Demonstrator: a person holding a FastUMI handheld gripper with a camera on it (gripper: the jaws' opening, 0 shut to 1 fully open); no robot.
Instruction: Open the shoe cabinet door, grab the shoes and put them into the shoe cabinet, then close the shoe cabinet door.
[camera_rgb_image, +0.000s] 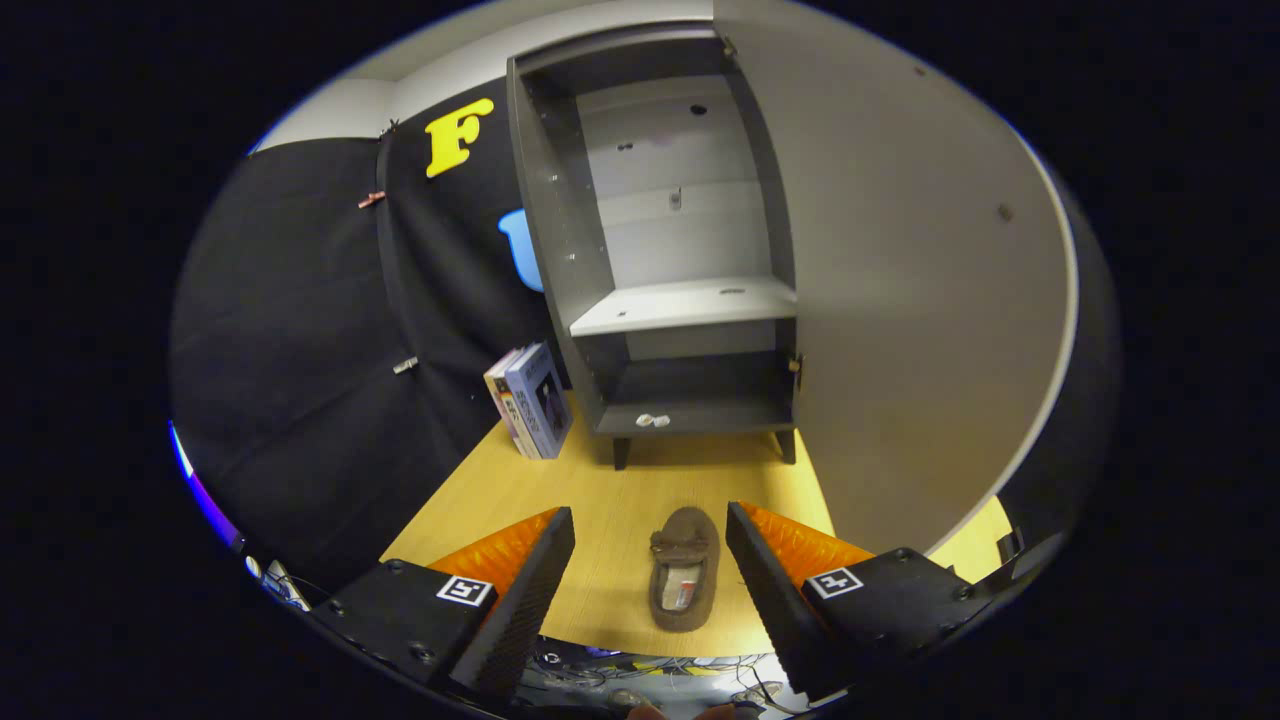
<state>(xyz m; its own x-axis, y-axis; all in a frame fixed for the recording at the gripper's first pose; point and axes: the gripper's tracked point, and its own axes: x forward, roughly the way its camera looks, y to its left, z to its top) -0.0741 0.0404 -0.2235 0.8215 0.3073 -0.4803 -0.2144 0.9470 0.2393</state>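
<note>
Shoe cabinet door (900, 300): pale panel, swung fully open, taking up the right half of the frame from top to lower right, hinged on the cabinet's right side. Booth wall (300, 350): black cloth, covering the left of the frame behind the table. Shoe cabinet (560, 260): dark grey carcass, upper centre, standing on short legs at the far end of the table; interior divided by one light shelf (685, 303) into an upper and a lower compartment; two small pale objects (652, 420) lie on the floor of the lower compartment, possibly fittings, too small to identify. Table (610, 520): light wood top, lower centre, bearing the cabinet, the books and the shoe. Gripper (650, 575): fingers spread wide at the bottom of the frame, one either side of the shoe, touching nothing. Books (530, 400): a few boxed or bound volumes, centre left, standing upright just beside the cabinet's left foot, leaning slightly against the cloth. Shoe (684, 580): brown slipper, lower centre, lying on the table between the fingers, toe pointing toward the cabinet, well short of the cabinet legs; a light label shows inside its opening.
</note>
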